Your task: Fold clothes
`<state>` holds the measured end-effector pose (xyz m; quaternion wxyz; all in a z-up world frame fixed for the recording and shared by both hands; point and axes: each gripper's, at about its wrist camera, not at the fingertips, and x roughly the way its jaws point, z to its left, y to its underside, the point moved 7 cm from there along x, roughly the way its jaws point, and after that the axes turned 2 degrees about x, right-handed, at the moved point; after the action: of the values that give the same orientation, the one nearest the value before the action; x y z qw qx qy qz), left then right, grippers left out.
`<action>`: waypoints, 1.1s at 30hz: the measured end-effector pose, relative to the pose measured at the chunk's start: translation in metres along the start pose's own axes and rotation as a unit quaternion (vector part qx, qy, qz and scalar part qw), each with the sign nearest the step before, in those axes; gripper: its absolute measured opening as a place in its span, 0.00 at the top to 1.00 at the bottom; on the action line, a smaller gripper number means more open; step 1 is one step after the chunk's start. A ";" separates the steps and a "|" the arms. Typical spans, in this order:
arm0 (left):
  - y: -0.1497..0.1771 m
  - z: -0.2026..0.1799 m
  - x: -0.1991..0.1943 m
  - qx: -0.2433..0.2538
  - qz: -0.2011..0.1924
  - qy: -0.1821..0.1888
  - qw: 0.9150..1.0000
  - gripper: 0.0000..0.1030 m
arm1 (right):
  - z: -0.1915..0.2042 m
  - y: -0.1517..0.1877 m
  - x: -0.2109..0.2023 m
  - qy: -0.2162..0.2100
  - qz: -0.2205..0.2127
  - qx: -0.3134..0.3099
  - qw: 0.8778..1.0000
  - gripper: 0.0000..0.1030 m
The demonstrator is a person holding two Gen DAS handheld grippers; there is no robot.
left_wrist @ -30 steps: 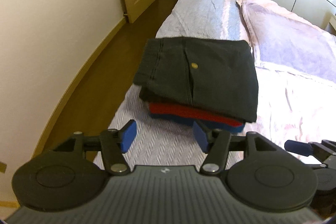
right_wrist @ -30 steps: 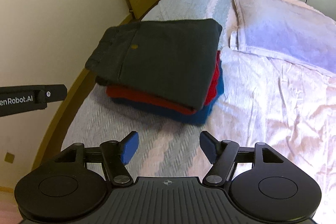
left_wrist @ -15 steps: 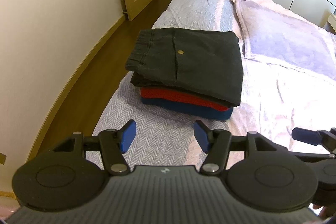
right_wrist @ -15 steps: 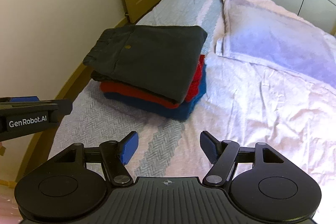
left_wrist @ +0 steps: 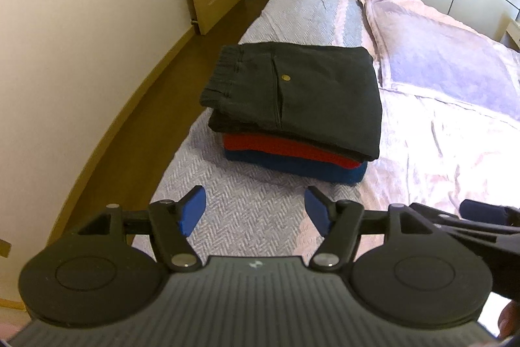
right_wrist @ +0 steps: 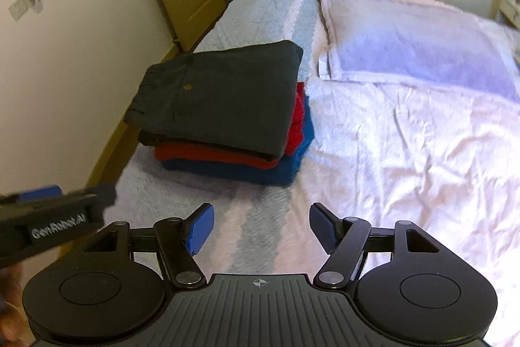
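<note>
Folded garments: three, in one stack on the bed (left_wrist: 247, 210). One dark charcoal folded trousers with a brass button (left_wrist: 302, 96) on top; one red folded knit garment (left_wrist: 286, 148) beneath; one blue folded knit garment (left_wrist: 292, 166) at the bottom. Pale lilac pillow (left_wrist: 445, 64): one. Black two-finger tools with blue pads: two, left tool (left_wrist: 255, 207) and right tool (right_wrist: 260, 228).

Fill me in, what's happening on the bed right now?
A person holds a gripper in each hand over the bed. The left gripper, whose fingers have just been opening, and the right gripper are both open and empty, short of the clothes. A folded stack sits near the bed's edge: dark trousers on a red garment on a blue one. No unfolded clothes show.
</note>
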<state>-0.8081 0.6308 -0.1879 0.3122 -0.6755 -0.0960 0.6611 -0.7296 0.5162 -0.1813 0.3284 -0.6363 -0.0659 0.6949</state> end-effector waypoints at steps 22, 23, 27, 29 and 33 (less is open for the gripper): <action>-0.011 0.005 0.012 0.026 -0.016 0.034 0.999 0.38 | 0.014 0.008 -0.004 0.019 -0.027 0.013 0.999 0.34; -0.011 0.005 0.013 0.027 -0.016 0.036 0.999 0.38 | 0.014 0.009 -0.004 0.019 -0.028 0.015 0.999 0.34; -0.002 0.010 0.019 0.028 -0.012 0.040 0.999 0.38 | 0.018 0.019 0.001 0.022 -0.031 0.019 0.999 0.34; 0.004 0.014 0.021 0.031 -0.010 0.043 0.999 0.38 | 0.021 0.025 0.003 0.023 -0.030 0.022 0.999 0.34; 0.017 0.020 0.021 0.041 -0.011 0.050 0.998 0.38 | 0.025 0.038 0.001 0.025 -0.037 0.034 0.998 0.34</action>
<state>-0.8298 0.6347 -0.2136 0.3508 -0.6930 -0.0605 0.6269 -0.7663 0.4957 -0.1969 0.3769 -0.6389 -0.0570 0.6682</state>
